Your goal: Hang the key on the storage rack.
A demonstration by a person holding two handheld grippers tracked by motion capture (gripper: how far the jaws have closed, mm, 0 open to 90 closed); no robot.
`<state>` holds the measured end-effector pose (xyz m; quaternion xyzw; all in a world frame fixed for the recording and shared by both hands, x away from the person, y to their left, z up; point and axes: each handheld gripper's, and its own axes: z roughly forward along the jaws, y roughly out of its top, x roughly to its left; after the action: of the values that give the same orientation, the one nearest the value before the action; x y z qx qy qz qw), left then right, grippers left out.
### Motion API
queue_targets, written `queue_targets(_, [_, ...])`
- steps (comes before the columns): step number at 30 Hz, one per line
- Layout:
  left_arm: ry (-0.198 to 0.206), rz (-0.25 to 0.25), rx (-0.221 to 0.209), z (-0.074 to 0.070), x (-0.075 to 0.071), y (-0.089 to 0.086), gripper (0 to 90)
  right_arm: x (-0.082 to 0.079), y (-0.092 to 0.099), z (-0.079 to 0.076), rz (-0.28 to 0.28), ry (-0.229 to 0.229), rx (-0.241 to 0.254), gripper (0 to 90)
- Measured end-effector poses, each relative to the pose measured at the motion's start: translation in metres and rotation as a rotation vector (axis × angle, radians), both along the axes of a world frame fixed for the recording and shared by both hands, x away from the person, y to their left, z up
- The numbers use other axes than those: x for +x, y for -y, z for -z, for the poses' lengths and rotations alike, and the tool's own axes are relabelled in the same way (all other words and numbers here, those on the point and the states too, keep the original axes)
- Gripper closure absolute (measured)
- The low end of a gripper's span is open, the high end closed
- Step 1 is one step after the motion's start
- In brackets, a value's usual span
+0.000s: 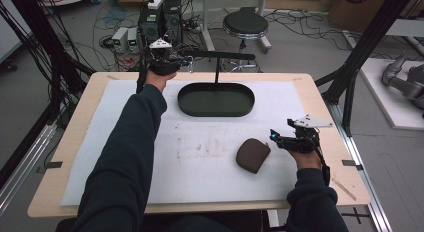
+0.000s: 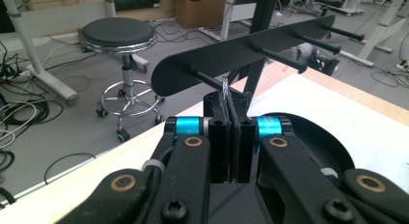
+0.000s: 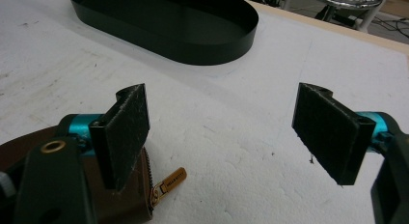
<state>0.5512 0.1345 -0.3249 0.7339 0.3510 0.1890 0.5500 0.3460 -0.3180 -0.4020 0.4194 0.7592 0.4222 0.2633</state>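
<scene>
High view, tabletop (image 1: pixel 75 142): it was a light wood top with a white sheet (image 1: pixel 200 157) over most of it.
Black tray (image 1: pixel 216 100): an oval tray sat on the sheet toward 12 o'clock, near the far edge.
Black rack (image 1: pixel 220 55): a flat black bar with pegs stood on a thin post just behind the tray, at 12 o'clock.
Left gripper (image 1: pixel 170 59): it was held up at about 11 o'clock, at the left end of the rack bar.
Left jaws: they were pressed together on a small silver ring (image 2: pixel 225 86). The ring sat right by a peg of the rack.
Brown pouch (image 1: pixel 253 155): a small brown zip pouch lay on the sheet at about 4 o'clock, well apart from the tray.
Right gripper (image 1: pixel 277 138): it was at about 3 o'clock, just beside the pouch.
Right jaws: they stood wide apart with nothing between them.
Right gripper view, pouch (image 3: pixel 137 195): it lay by the left pad (image 3: pixel 126 130), and I could not tell if they touched.
Zip tag (image 3: pixel 170 183): a small gold tag stuck out from the pouch onto the sheet.
Stool (image 1: pixel 245 24): a round black stool stood on the floor past the tabletop at 12 o'clock.
</scene>
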Motion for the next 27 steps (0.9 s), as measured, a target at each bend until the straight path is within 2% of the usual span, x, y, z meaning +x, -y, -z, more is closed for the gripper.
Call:
queue_targets(5, [0.004,-0.027,0.017,0.002,0.0,0.003,87.2,0.0,0.0,0.0,0.001,-0.002,-0.004,21.1])
queue_targets(7, [-0.012,-0.062,0.077,0.005,0.001,0.004,85.7,0.0,0.0,0.0,0.0,-0.002,-0.003,21.1])
queue_targets(8, [-0.028,-0.08,0.081,0.007,0.0,0.003,78.0,0.0,0.0,0.0,0.002,-0.002,-0.003,21.1])
queue_targets(11, [-0.028,-0.086,0.05,0.013,-0.008,-0.003,74.5,0.001,-0.001,0.0,-0.003,0.0,-0.005,21.1])
queue_targets(13, [-0.026,-0.084,0.042,0.015,-0.012,-0.005,68.1,0.001,-0.001,0.001,-0.005,0.0,-0.005,21.1])
queue_targets(14, [-0.014,-0.086,0.021,0.018,-0.023,-0.011,63.6,0.002,-0.001,0.001,-0.004,-0.002,-0.005,21.1])
queue_targets(16, [-0.017,-0.085,-0.009,0.021,-0.034,-0.017,54.8,0.003,-0.002,0.002,-0.007,0.001,-0.009,21.1])
queue_targets(17, [-0.017,-0.085,-0.009,0.021,-0.034,-0.017,48.4,0.003,-0.002,0.002,-0.007,0.001,-0.009,21.1])
queue_targets(18, [-0.02,-0.079,-0.03,0.023,-0.046,-0.021,39.9,0.003,-0.003,0.002,-0.007,0.001,-0.011,21.1])
queue_targets(19, [-0.02,-0.079,-0.03,0.023,-0.046,-0.021,32.6,0.003,-0.003,0.002,-0.007,0.001,-0.011,21.1])
queue_targets(20, [-0.01,-0.081,-0.031,0.026,-0.057,-0.026,27.1,0.003,-0.004,0.002,-0.007,0.003,-0.01,21.0])
queue_targets(22, [0.01,-0.075,-0.019,0.028,-0.069,-0.031,18.4,0.004,-0.004,0.002,-0.006,-0.002,-0.012,21.0])
queue_targets(26, [0.031,-0.061,-0.027,0.03,-0.086,-0.038,18.4,0.002,-0.006,0.001,-0.005,0.002,-0.018,21.0])
queue_targets(27, [0.047,-0.055,-0.016,0.031,-0.098,-0.041,18.4,0.001,-0.007,0.001,-0.007,0.003,-0.018,21.0])
